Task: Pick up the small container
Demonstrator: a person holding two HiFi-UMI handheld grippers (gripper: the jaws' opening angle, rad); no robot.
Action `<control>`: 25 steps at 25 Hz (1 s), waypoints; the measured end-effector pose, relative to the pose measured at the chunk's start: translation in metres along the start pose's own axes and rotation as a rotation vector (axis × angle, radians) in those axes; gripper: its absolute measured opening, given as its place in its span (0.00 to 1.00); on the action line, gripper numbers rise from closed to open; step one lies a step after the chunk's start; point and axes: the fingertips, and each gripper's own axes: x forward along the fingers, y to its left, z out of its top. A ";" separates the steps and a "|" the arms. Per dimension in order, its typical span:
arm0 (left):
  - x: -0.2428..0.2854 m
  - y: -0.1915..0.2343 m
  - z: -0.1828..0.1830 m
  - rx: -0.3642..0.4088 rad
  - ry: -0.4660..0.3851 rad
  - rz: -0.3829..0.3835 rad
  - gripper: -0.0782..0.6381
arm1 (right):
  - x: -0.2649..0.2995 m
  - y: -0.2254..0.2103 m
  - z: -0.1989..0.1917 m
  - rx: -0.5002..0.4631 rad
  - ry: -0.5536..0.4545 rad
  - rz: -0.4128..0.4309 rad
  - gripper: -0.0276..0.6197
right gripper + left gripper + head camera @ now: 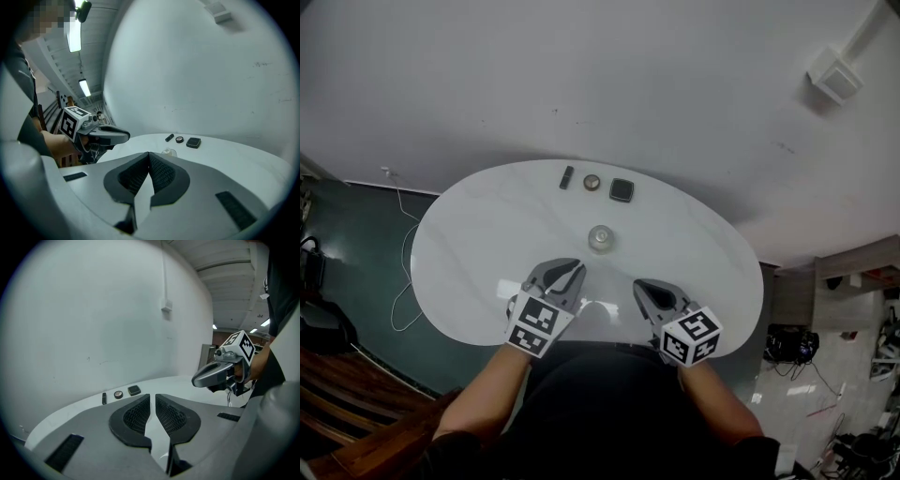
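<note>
The small clear container (600, 238) stands near the middle of the white oval table (469, 253); in the right gripper view the container (168, 152) peeks just over the jaws. My left gripper (578, 266) hovers near the table's near edge, a short way front-left of it, jaws together and empty. My right gripper (640, 285) is front-right of it, also shut with nothing held. In the left gripper view the left gripper (152, 397) hides the container, and the right gripper (202, 378) shows to the side. The right gripper (149, 154) sees the left gripper (117, 136) at its left.
Along the table's far edge lie a black stick (566, 177), a round compact (592, 182) and a square black case (622, 190). A white wall rises behind the table. Cables lie on the dark floor at left (398, 281), with wooden furniture (337, 412) at lower left.
</note>
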 end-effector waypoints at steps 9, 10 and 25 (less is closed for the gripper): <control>0.030 0.015 -0.024 0.021 0.083 -0.031 0.29 | 0.003 -0.004 -0.007 0.026 0.006 -0.035 0.04; 0.034 0.017 -0.028 0.017 0.095 -0.036 0.29 | 0.003 -0.005 -0.008 0.028 0.007 -0.039 0.04; 0.111 0.036 -0.083 0.054 0.173 -0.062 0.49 | -0.029 -0.015 -0.046 0.102 0.056 -0.150 0.04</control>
